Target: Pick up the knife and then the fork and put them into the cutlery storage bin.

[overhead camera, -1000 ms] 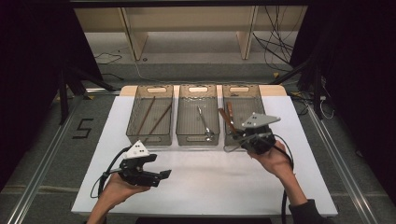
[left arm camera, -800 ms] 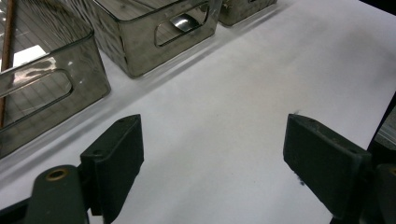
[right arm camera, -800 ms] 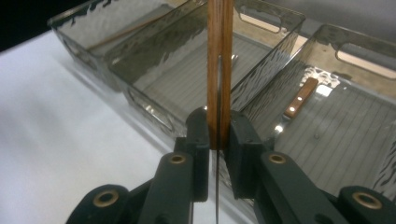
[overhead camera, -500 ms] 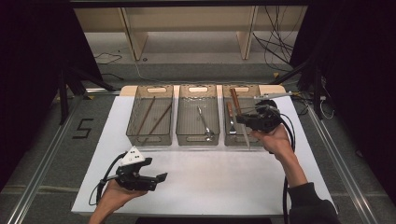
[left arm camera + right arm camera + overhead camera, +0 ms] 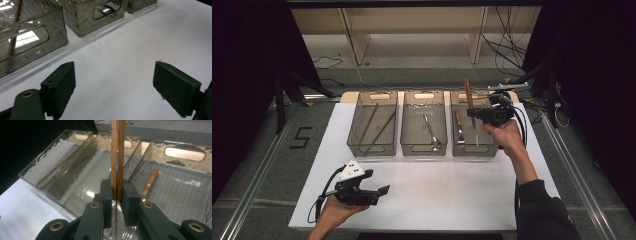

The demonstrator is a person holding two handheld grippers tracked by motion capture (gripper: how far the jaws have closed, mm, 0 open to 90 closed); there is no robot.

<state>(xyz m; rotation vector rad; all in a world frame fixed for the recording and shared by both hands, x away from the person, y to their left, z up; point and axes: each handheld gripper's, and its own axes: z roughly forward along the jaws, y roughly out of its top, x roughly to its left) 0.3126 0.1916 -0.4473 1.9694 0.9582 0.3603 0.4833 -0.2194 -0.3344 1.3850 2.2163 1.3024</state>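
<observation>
A knife with a wooden handle (image 5: 468, 93) (image 5: 117, 155) stands nearly upright, blade down, over the right clear bin (image 5: 488, 148). My right gripper (image 5: 474, 113) (image 5: 116, 193) is shut on the handle's lower end, and the thin blade (image 5: 116, 222) runs down between the jaws. A second wooden-handled utensil (image 5: 458, 121) (image 5: 149, 183) lies on that bin's floor. My left gripper (image 5: 381, 192) (image 5: 113, 91) hovers low over the white table near its front left, open, with nothing between its jaws.
Three clear bins stand in a row at the back of the white table (image 5: 447, 185). The left bin (image 5: 357, 125) (image 5: 53, 30) holds two chopsticks (image 5: 383, 127) (image 5: 13, 35). A metal utensil (image 5: 431, 134) lies in the middle bin (image 5: 408, 127). Cables run behind the table.
The right hand has carried the knife away from the person and upward over the right bin, rolling so the knife now stands upright. The left gripper has barely shifted.
</observation>
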